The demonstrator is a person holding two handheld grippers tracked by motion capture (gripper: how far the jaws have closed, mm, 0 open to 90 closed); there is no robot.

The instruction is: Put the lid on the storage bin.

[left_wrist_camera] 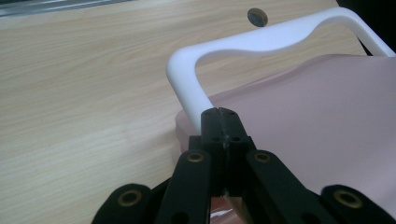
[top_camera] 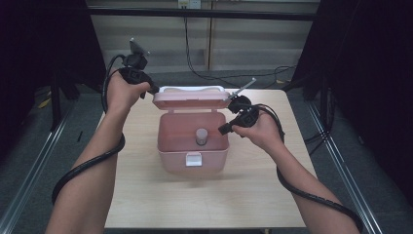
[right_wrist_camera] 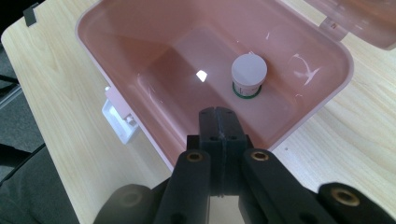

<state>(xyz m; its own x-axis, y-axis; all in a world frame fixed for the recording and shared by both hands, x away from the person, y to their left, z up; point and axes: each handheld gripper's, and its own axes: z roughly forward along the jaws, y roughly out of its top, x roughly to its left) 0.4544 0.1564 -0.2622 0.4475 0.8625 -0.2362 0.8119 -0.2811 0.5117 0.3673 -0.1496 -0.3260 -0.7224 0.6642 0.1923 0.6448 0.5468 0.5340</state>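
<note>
On the pale wood-grain counter sits your pink plastic box, a rounded-corner tub with smooth, slightly glossy walls and a white latch on the side nearest you. Its lid stands swung up and back along the far rim, with the white curved handle on its outer face. The box's long axis runs across the counter from your left to your right, and its mouth faces straight up.

Inside, on the floor of the box toward the middle, a small round jar stands upright, its flat pale cap facing up and a green band at its base.

Your left gripper is at the lid's left end; in the left gripper view its black fingers are clenched together, tips right by the handle's white bend, with nothing visibly caught between them. Whether they touch the handle you cannot tell.

Your right gripper hangs by the right rim of the box, fingers pressed flat against each other and grasping nothing, pointing down into the tub, apart from the jar.
</note>
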